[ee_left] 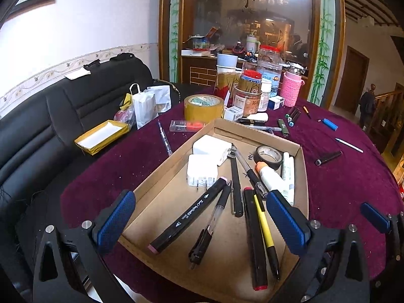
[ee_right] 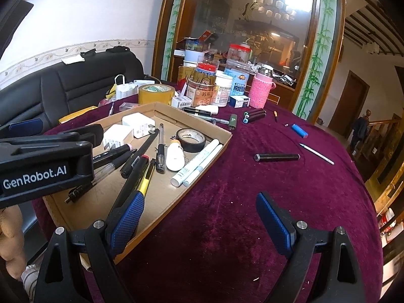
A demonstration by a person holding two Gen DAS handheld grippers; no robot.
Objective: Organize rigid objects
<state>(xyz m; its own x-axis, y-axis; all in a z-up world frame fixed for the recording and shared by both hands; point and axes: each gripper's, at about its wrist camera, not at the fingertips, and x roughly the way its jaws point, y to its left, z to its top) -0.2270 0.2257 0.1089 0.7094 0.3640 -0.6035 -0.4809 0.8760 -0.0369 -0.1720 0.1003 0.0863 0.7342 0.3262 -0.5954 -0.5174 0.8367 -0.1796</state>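
- My left gripper (ee_left: 200, 223) hovers low over the near end of the cardboard tray (ee_left: 301, 166), its fingers (ee_left: 115, 221) spread wide and holding nothing.
- Between those fingers lie a black marker with pink ends (ee_left: 188, 217), a clear-barrelled pen (ee_left: 210, 223), a black marker with red ends (ee_left: 255, 240) and a yellow-and-black pen (ee_left: 265, 232); none of them touches a pad.
- Farther along the tray sit two white chargers (ee_left: 202, 170), a roll of black tape (ee_left: 269, 155), a white glue bottle (ee_left: 271, 178) and two white markers (ee_left: 287, 174).
- My right gripper (ee_right: 199, 223) hangs beside the tray's right wall (ee_right: 176, 202), over the purple-clothed worktop (ee_right: 252, 214); its fingers (ee_right: 274, 221) are wide apart and empty.
- The left finger of that gripper (ee_right: 125, 221) overlaps the tray's edge in the right wrist view, just before the yellow pen's tip; I cannot tell whether it touches.
- Well ahead of the right fingers, loose on the worktop, lie a black hexagonal stick (ee_right: 276, 157), a white pen (ee_right: 317, 153), a blue lighter (ee_right: 299, 130) and a cluster of dark markers (ee_right: 254, 115).
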